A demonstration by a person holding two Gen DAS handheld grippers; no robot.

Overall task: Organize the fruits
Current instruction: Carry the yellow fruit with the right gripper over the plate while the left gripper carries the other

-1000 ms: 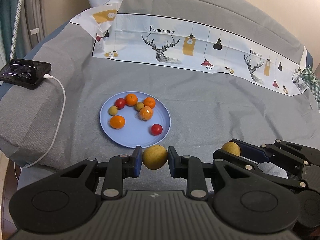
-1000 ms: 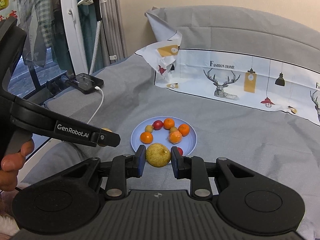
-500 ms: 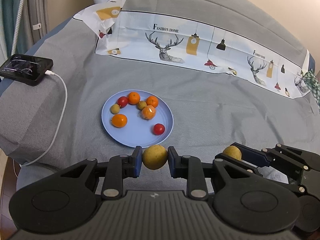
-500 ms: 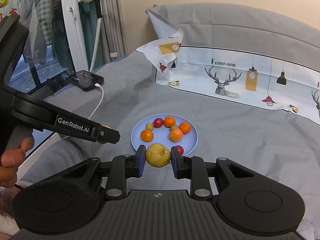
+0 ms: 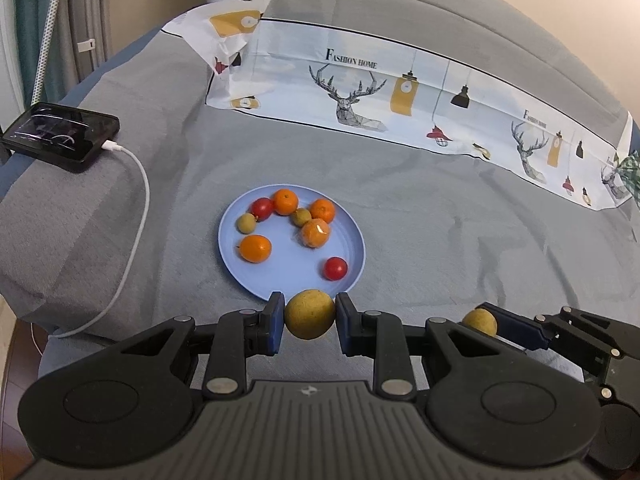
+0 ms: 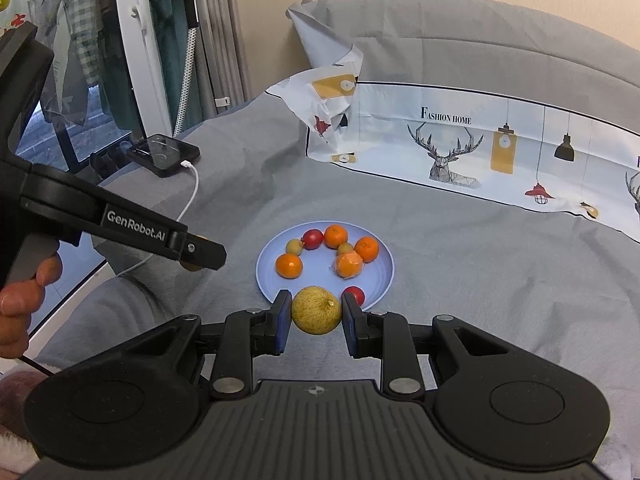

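Observation:
A light blue plate [image 5: 280,280] lies on the grey bedspread and holds several small oranges, two red tomatoes and two olive-green fruits; it also shows in the right wrist view [image 6: 384,276]. My left gripper [image 5: 310,314] is shut on a yellow-green round fruit [image 5: 310,314], held above the plate's near edge. My right gripper [image 6: 316,310] is shut on a second yellow-green round fruit [image 6: 316,310], also over the plate's near edge. The right gripper's fruit shows in the left wrist view [image 5: 480,320] at lower right. The left gripper's arm [image 6: 120,220] crosses the right wrist view's left side.
A black phone [image 5: 60,136] with a white charging cable [image 5: 136,208] lies at the bed's left edge. A white printed pillowcase [image 5: 400,100] with deer and lamps lies across the back. Curtains and a window frame [image 6: 132,60] stand to the left.
Both grippers, each still holding its fruit, have moved slightly forward toward the plate; the plate sits a little nearer to the fingertips in both views.

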